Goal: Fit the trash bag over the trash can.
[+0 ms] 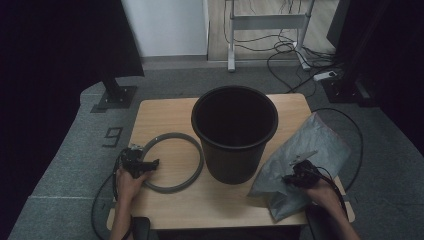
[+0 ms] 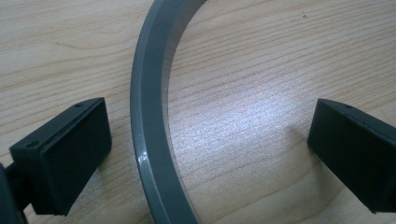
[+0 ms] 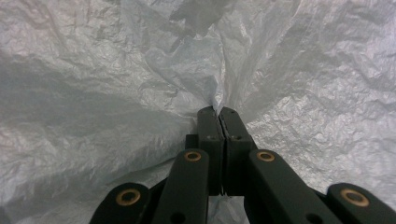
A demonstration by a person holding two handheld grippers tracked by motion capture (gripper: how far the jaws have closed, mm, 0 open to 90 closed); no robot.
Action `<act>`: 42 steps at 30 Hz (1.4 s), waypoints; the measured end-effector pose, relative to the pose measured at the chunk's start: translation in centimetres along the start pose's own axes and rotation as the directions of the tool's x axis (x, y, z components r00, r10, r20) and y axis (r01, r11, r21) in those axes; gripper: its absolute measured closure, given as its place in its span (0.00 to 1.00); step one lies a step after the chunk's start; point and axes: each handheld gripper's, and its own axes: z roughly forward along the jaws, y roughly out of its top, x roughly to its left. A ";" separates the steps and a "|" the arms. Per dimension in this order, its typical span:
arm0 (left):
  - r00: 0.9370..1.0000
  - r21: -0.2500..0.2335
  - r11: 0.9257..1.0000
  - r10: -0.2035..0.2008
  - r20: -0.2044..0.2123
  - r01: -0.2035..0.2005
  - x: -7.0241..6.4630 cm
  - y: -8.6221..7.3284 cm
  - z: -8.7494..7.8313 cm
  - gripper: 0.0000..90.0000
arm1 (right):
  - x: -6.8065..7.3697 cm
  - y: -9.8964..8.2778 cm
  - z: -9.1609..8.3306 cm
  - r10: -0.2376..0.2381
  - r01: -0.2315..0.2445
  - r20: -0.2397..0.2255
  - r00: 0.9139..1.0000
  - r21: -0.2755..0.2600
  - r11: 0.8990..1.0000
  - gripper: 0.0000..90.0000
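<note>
Grey, crinkled plastic — a bin liner (image 1: pixel 305 160) — lies on the right side of the light wood table (image 1: pixel 165 112), just beside the black waste bin (image 1: pixel 235 132) that stands upright at the table's centre. The right tongs (image 3: pixel 219 112) are closed on a pinched fold of this liner; in the right gripper view the film gathers into a pleat where the two black pads meet. The left tongs (image 2: pixel 205 144) stand wide apart and grip nothing: in the left gripper view they straddle the near arc of the grey retaining ring (image 2: pixel 149 140), one pad outside the band and one well inside it, neither touching. In the high view the ring (image 1: pixel 172 162) lies flat on the table to the left of the bin.

The step in hand appears to be taking up the liner so that it can be fitted into the bin. To do it well, the pinch should probably hold both layers or the open hem — a single layer is likely to tear or slip. Lifting slowly would let the film unfold without dragging against the bin. The left tongs look well placed to close on the ring's band squarely.
</note>
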 end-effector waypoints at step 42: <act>1.000 0.000 1.000 0.004 0.002 -0.004 0.0 0.0 0.0 0.00 | -5.5 8.9 -9.2 0.043 -0.040 0.100 0.994 -0.027 0.999 0.96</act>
